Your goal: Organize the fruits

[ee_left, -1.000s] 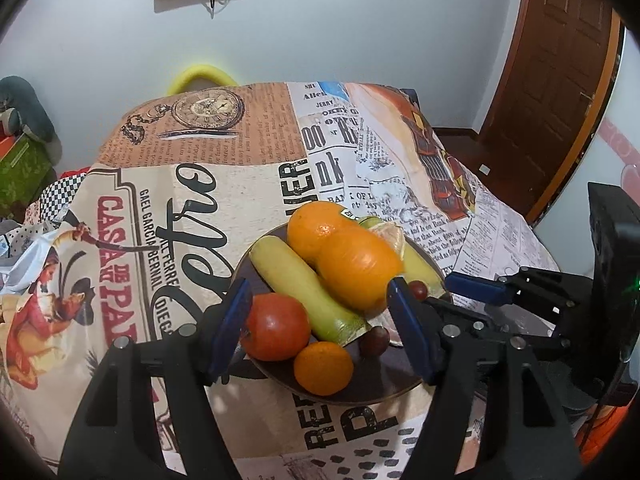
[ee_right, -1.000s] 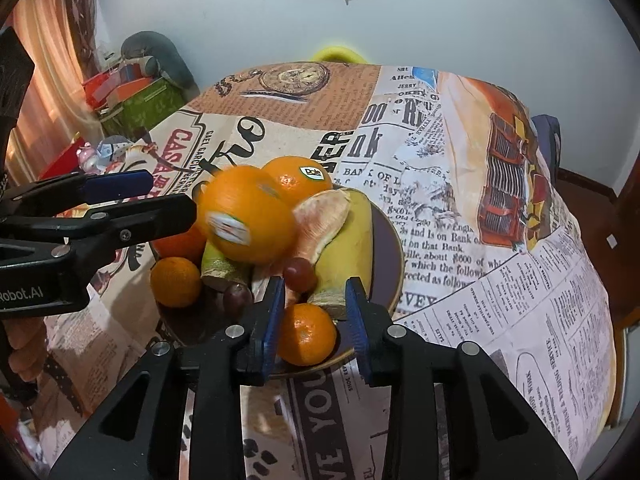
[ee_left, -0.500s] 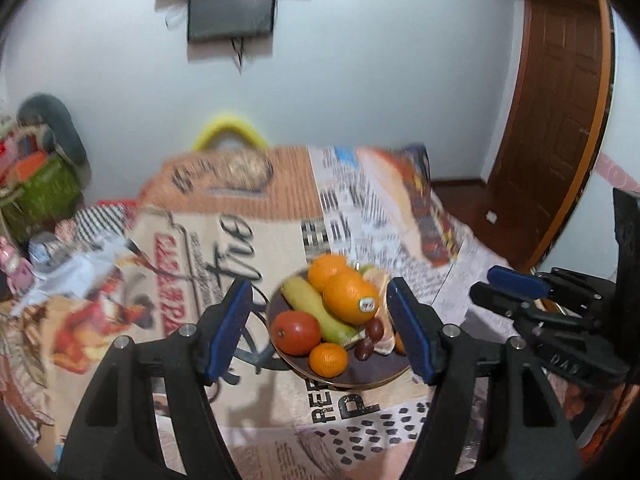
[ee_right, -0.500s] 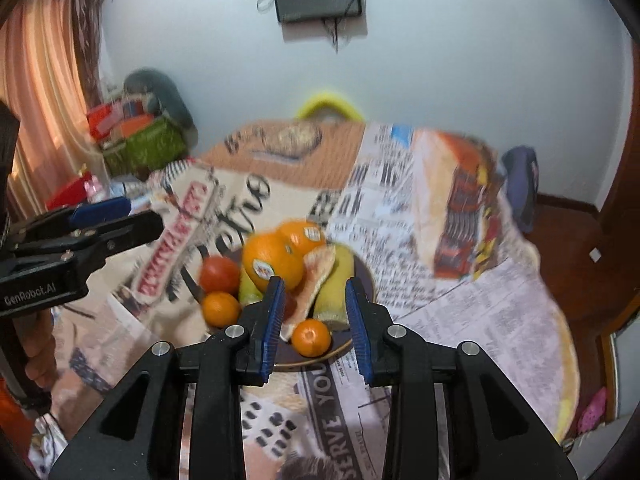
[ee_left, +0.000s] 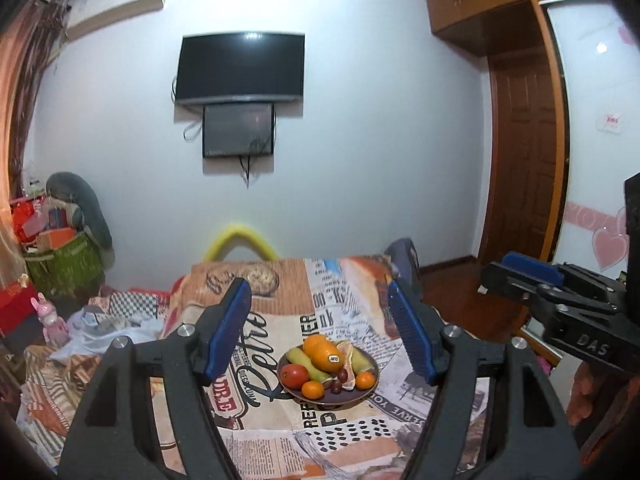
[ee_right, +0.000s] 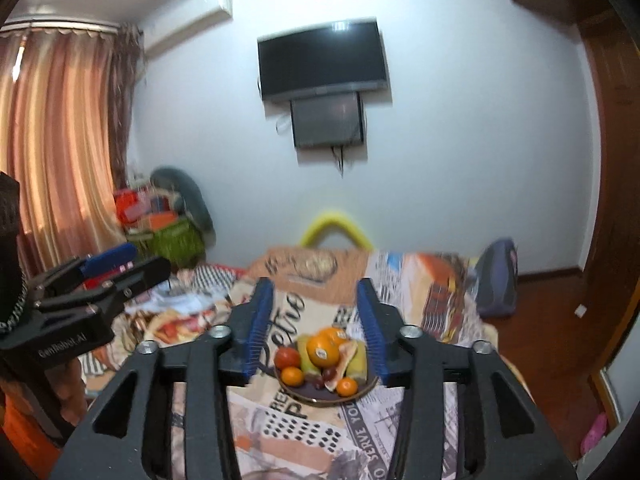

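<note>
A dark plate (ee_left: pixel 344 399) (ee_right: pixel 308 394) of fruit sits far off on the newspaper-print tablecloth (ee_left: pixel 280 312) (ee_right: pixel 280 420). It holds oranges (ee_left: pixel 328 356) (ee_right: pixel 322 352), a red tomato (ee_left: pixel 294 374) (ee_right: pixel 287 357), small mandarins (ee_left: pixel 313 389) (ee_right: pixel 346 386), green-yellow fruits and dark grapes (ee_left: pixel 337 387). My left gripper (ee_left: pixel 320 334) hangs well back and above the plate, its jaws opening with nothing between them. My right gripper (ee_right: pixel 316 328) is likewise raised and far from the plate, its jaws opening and empty. Each gripper shows at the edge of the other's view.
A yellow chair back (ee_left: pixel 239 243) stands behind the table. A television (ee_left: pixel 240 68) hangs on the far wall. Boxes and a green bag (ee_left: pixel 60 260) pile at the left. A wooden door (ee_left: pixel 528 160) and floor lie to the right, with a backpack (ee_right: pixel 496 280).
Both grippers pulled back and up from the plate, which now looks small and distant. The views tilted up onto the wall. Both pairs of jaws stand wider, the right most clearly.
</note>
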